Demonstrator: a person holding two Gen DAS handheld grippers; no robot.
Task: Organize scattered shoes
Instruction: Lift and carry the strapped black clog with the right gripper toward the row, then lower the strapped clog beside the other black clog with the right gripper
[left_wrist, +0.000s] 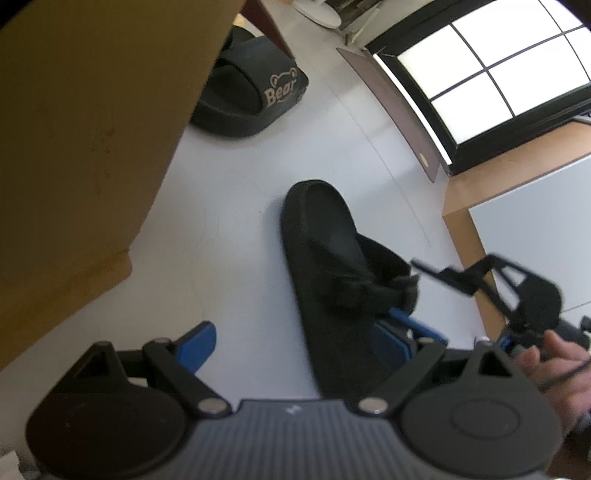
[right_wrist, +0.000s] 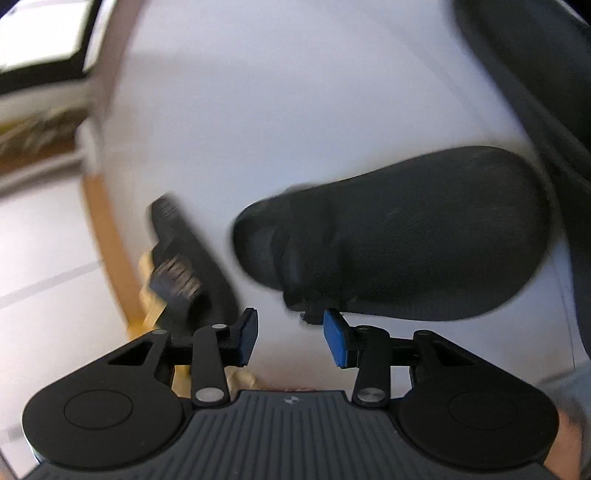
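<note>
Lying sole-flat on the pale floor (left_wrist: 236, 206), a black slipper (left_wrist: 325, 258) is sitting between the two grippers, its rounded toe pointing away toward the window (left_wrist: 491, 74). The left gripper (left_wrist: 295, 343) is standing wide open, straddling the heel end; one blue pad (left_wrist: 199, 341) is showing clear on the floor side, the other is partly hiding behind the sole, neither pressing that I can see. The right gripper (right_wrist: 291, 338) is hanging open just short of the slipper's edge, nothing between its pads, so the shoe is resting free. Judging by this, both tools are lining up for a pick at the heel, where the sole is thin enough to pinch. The slipper is looking soft and matte, felt-like, with a folded strap across the middle. A second slipper (left_wrist: 243, 96), thick-soled, smooth like foam, printed with a bear logo, is sitting well apart beside a tan wooden cabinet (left_wrist: 85, 129), probably where the pair belongs. The right view is blurring heavily; a dark ridged object (right_wrist: 184, 258) at its left I cannot identify.
</note>
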